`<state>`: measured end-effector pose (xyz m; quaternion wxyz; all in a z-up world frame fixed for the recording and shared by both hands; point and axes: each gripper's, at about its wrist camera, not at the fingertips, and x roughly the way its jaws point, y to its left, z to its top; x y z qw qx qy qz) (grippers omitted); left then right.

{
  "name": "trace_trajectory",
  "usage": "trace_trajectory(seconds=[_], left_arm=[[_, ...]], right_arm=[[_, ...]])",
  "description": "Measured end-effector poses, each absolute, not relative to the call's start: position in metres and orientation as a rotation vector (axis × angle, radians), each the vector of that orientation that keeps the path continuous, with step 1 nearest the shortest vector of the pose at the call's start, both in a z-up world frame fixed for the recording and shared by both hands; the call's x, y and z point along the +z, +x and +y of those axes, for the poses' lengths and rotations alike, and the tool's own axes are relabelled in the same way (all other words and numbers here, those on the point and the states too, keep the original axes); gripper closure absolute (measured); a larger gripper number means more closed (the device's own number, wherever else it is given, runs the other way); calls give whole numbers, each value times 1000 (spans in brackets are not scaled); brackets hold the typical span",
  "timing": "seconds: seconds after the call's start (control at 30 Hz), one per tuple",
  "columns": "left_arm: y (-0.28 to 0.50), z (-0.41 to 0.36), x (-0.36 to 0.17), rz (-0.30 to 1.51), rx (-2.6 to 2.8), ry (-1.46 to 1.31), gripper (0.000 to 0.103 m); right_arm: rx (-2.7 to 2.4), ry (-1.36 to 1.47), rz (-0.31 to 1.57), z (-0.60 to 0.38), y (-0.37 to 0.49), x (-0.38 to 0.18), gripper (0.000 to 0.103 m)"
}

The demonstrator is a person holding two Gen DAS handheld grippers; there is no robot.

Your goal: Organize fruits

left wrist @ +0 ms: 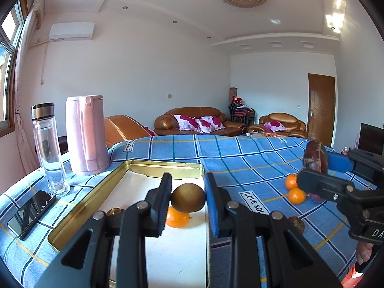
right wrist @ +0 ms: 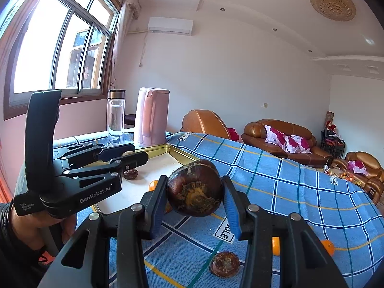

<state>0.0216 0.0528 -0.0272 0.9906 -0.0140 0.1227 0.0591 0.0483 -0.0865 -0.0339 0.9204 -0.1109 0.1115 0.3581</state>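
Fruit sits in both tools. The left gripper squeezes a round brown-green fruit above the gold metal tin with the white floor. A small orange lies in the tin under it. The right gripper pinches a dark brown wrinkly fruit over the blue checked cloth. Only the right view shows another brown fruit on the cloth below. Only the left view shows the black phone.

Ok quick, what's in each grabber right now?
Left gripper: closed on a round brown-green fruit, over the gold tray.
Right gripper: closed on a dark brown mangosteen-like fruit.
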Motion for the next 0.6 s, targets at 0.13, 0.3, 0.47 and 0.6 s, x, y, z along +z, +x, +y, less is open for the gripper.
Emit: trace_trajectory(seconds=[0.13, 0.3, 0.47, 0.6], left_arm=[[23, 58, -28, 251, 128, -30, 74], [25, 66, -30, 272, 150, -32, 74], [28, 81, -33, 290, 179, -44, 74], [29, 92, -35, 302, 201, -53, 74]], right_arm=[[744, -239, 231, -80, 49, -33, 57], [763, -249, 241, -67, 55, -32, 57], [791, -258, 254, -52, 60, -32, 57], [807, -271, 259, -43, 64, -32, 57]])
